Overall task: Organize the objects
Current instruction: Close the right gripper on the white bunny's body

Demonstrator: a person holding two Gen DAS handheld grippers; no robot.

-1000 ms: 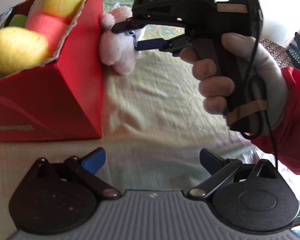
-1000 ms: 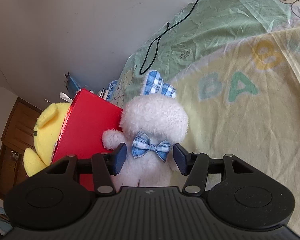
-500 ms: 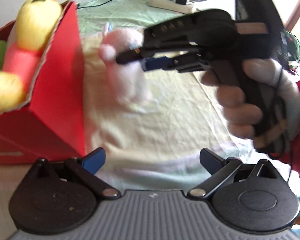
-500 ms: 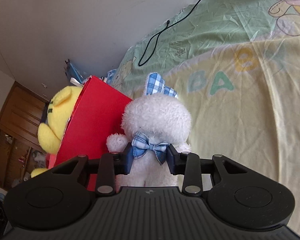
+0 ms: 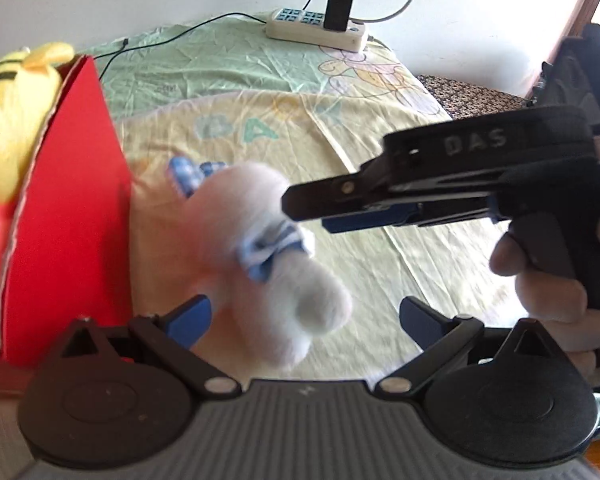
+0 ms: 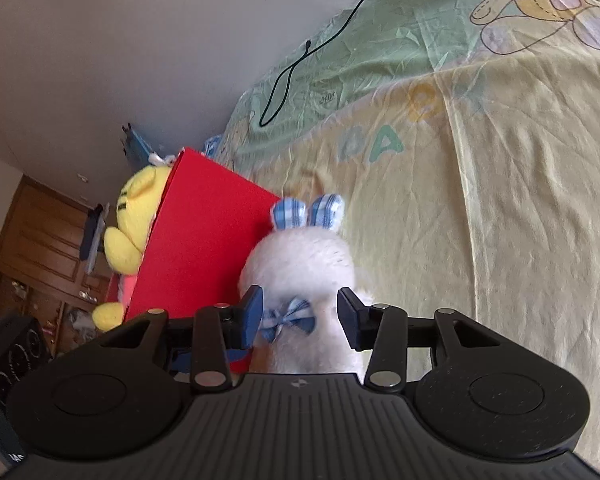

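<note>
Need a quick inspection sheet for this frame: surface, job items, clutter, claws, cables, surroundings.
Surface: bed sheet, yellow and green with cartoon prints, wrinkled.
Job's things: white plush bunny with blue checked ears and bow, beside the red box; yellow plush sits in the box.
Clutter: nothing seen.
Claws: right claw shut on the bunny at the bow; left claw open, holding nothing, bunny blurred in front of it.
Cables: power strip with a black charger plugged in; thin black cable across the sheet.
Surroundings: white wall, wooden cabinet beyond the box.
</note>
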